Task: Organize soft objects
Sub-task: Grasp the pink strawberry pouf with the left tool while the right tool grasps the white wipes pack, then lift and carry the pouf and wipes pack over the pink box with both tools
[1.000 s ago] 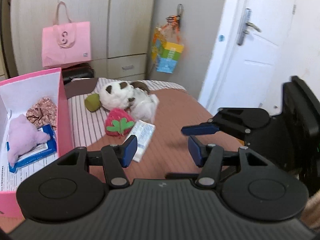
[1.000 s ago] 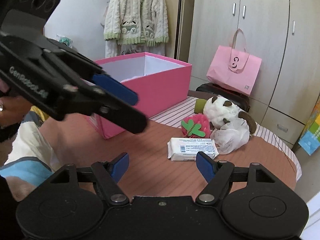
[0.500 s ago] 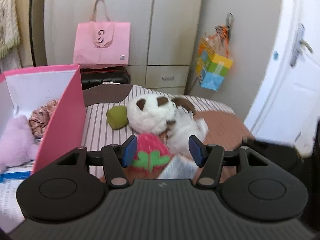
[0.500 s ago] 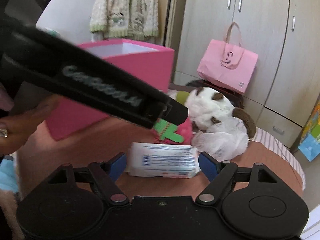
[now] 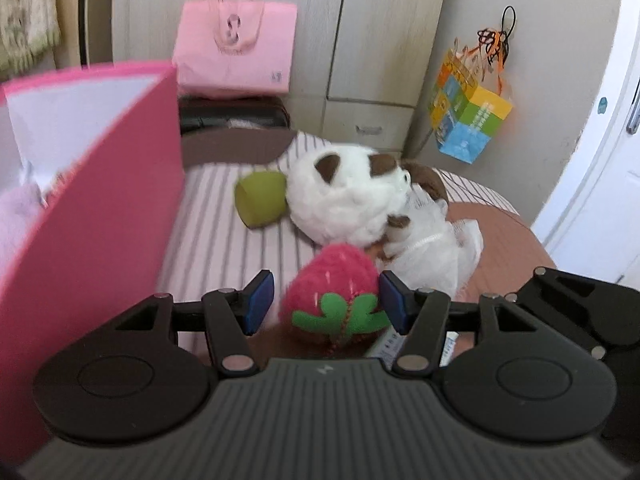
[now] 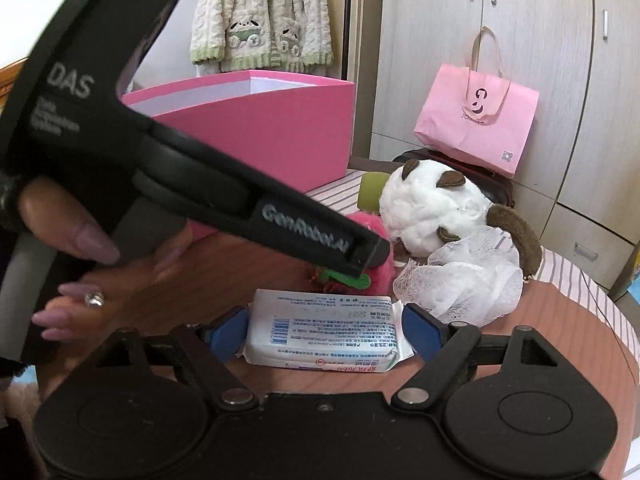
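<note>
A pink strawberry plush [image 5: 332, 300] lies on the table between the blue pads of my left gripper [image 5: 327, 303]. The jaws are open; the left pad stands clear of the plush and the right pad is at its edge. In the right wrist view, a white tissue pack [image 6: 324, 332] lies flat between the pads of my right gripper [image 6: 326, 332], whose jaws are opening around it. The left gripper's finger [image 6: 360, 250] reaches over the strawberry [image 6: 366, 222], and a hand holds its handle. The pink box [image 5: 92, 240] stands at the left.
A white and brown plush [image 5: 344, 204] lies behind the strawberry, with a white mesh puff [image 5: 436, 248] and a green piece [image 5: 260, 200] beside it. A pink tote bag [image 6: 476, 116] leans on the wardrobe. A colourful bag [image 5: 468, 116] hangs on the wall.
My left gripper has come forward and down until its jaws straddle the strawberry plush. My right gripper has closed in on the tissue pack, which now sits between its widening jaws.
</note>
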Motion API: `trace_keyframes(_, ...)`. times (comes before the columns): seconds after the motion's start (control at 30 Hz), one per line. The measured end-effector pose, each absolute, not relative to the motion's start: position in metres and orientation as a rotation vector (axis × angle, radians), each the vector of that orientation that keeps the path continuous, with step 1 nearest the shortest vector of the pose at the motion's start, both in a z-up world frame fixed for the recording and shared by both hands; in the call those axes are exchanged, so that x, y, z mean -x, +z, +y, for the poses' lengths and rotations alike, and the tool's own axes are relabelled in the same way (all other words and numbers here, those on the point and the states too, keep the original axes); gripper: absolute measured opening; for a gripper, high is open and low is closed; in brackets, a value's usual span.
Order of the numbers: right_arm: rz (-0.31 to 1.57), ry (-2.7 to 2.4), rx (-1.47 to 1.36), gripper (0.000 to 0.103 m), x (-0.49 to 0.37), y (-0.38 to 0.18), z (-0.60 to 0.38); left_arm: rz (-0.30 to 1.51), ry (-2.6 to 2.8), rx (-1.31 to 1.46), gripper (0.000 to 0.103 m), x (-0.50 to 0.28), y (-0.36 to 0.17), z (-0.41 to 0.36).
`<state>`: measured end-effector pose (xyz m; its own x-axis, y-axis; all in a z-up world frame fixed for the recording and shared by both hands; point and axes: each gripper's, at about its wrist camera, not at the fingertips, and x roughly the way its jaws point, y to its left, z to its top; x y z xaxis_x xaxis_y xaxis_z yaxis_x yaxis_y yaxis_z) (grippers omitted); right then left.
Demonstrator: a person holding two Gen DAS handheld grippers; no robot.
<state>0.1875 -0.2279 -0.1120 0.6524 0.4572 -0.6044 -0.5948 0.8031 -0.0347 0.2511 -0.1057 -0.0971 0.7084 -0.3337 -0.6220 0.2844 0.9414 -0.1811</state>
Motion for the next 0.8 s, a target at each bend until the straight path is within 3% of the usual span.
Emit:
trace_keyframes(0.4, 0.622, 0.619, 0.234, 0.092, -0.194, -0.12, -0.229, 0.713, -0.32, 0.048, 0.066, -0.255, -0.108, -0.117)
trace_keyframes(0.57, 0.638, 0.607, 0.215, 0.093, -0.195, -0.124, -0.23, 0.708, -0.315, -0.004, 0.044, -0.254, -0.109, -0.122)
trace_keyframes(0.8, 0.66, 0.589, 0.17, 0.089, -0.203, -0.126, -0.235, 0.701, -0.3, -0.013, 0.038, -0.253, -0.109, -0.123)
